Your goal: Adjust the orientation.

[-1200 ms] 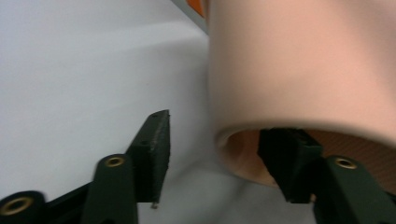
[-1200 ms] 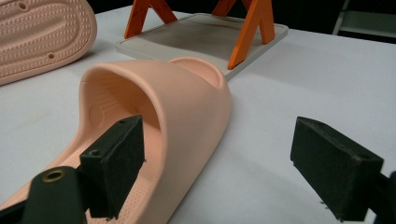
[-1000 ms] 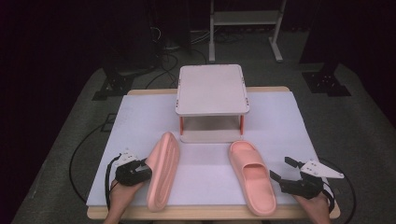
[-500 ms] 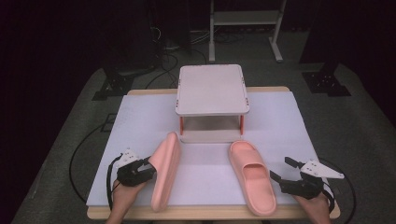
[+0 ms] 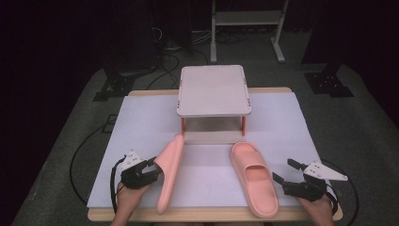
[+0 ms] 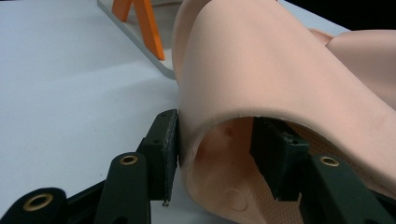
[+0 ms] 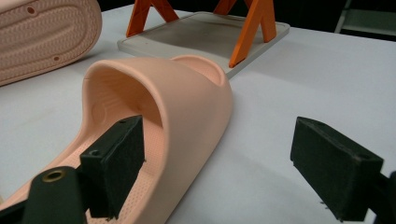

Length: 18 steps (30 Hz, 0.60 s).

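Observation:
Two peach slippers lie on the white table cover. The left slipper (image 5: 169, 174) stands tipped on its side edge with its sole turned to the right, toe near the rack. My left gripper (image 5: 154, 165) is shut on its strap: in the left gripper view one pad (image 6: 166, 149) presses the strap's outside and the other sits inside the left slipper (image 6: 261, 70). The right slipper (image 5: 254, 179) lies flat, sole down. My right gripper (image 5: 284, 172) is open beside it. In the right gripper view its left pad (image 7: 116, 158) is at the opening of the right slipper (image 7: 187, 93), the other over bare table.
A small two-level rack (image 5: 214, 89) with orange legs stands mid-table behind the slippers; its lower tray (image 7: 201, 32) lies just past the right slipper's toe. The white cover (image 5: 282, 122) ends close to both hands at the table's front edge. Cables trail off both grippers.
The left slipper has tipped further up onto its side edge, and the left gripper shifted slightly with it. The right gripper and right slipper have not moved.

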Tool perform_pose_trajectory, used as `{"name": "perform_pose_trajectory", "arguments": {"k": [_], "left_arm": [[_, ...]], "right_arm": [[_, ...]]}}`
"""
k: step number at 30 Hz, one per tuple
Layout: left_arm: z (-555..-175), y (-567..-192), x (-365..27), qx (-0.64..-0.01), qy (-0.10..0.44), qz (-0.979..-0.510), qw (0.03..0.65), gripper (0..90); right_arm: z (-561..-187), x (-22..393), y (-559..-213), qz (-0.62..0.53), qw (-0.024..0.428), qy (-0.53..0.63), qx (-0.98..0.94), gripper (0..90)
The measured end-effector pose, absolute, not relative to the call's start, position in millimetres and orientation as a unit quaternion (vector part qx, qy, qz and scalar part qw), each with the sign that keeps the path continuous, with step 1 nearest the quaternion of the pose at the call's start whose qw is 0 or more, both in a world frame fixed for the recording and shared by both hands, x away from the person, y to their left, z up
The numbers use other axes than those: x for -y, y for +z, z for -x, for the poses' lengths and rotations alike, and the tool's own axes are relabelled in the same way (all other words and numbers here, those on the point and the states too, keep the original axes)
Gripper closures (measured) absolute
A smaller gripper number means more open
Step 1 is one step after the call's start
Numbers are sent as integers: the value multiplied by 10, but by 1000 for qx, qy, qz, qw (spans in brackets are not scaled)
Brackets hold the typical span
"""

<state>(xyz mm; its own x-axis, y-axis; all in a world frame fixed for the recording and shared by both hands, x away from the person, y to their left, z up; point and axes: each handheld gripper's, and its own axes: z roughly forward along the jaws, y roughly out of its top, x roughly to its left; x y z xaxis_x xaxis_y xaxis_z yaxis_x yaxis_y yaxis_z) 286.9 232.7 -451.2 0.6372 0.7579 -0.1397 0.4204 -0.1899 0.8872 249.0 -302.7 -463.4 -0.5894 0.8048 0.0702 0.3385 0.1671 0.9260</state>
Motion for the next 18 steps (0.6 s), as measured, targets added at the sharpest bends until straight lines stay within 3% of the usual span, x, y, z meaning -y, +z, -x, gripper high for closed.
{"name": "perform_pose_trajectory", "arguments": {"k": [18], "left_arm": [[-2899,-4550,-2145,-381,153,-760,504,495]], "right_arm": [[-2479,3013,-4630,-388,224,514,-731,173]]}}
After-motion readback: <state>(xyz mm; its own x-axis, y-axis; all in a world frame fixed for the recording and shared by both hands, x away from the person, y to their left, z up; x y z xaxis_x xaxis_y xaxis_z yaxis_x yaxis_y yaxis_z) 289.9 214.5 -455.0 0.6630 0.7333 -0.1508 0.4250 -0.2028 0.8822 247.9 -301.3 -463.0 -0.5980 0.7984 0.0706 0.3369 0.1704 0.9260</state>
